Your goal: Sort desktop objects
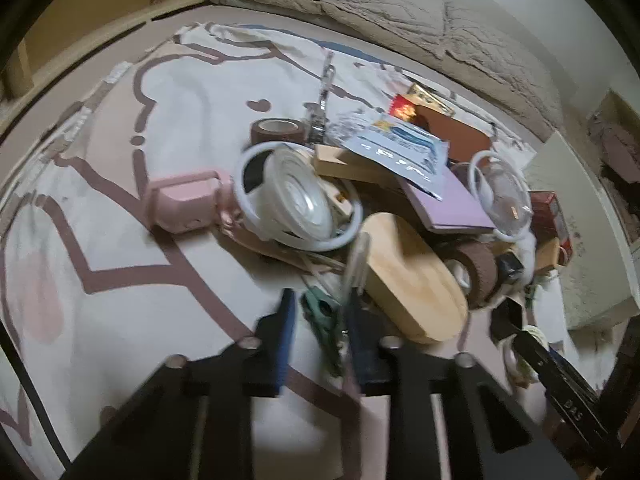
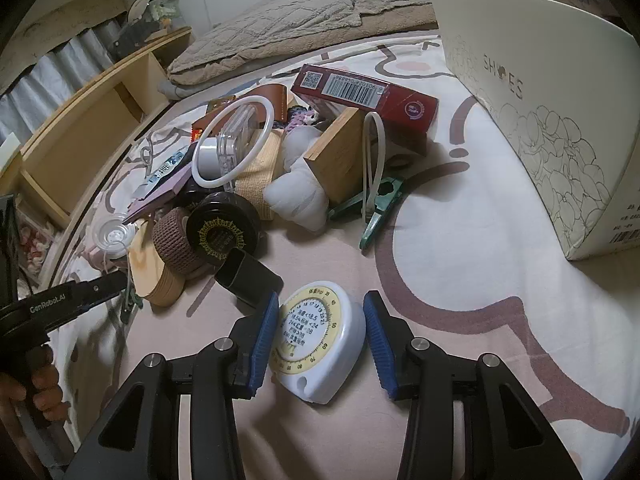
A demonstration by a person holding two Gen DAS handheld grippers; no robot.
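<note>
A pile of small objects lies on a patterned bedsheet (image 1: 120, 300). In the left wrist view my left gripper (image 1: 320, 320) is open, its jaws on either side of a green clip (image 1: 322, 316) at the near edge of the pile, beside a wooden oval board (image 1: 412, 280) and a pen (image 1: 356, 264). In the right wrist view my right gripper (image 2: 320, 336) is open around a white round tape measure (image 2: 316, 344) that lies on the sheet; whether the pads touch it I cannot tell. The left gripper body (image 2: 60, 304) shows at the left.
The pile holds a pink device (image 1: 188, 200), white rings (image 2: 232, 140), a red box (image 2: 360, 92), a wooden block (image 2: 340, 152), a black round tin (image 2: 224, 228), brown tape rolls (image 2: 176, 244) and another green clip (image 2: 376, 204). A white shoe box (image 2: 540, 112) stands at right. A blanket (image 2: 288, 20) lies behind.
</note>
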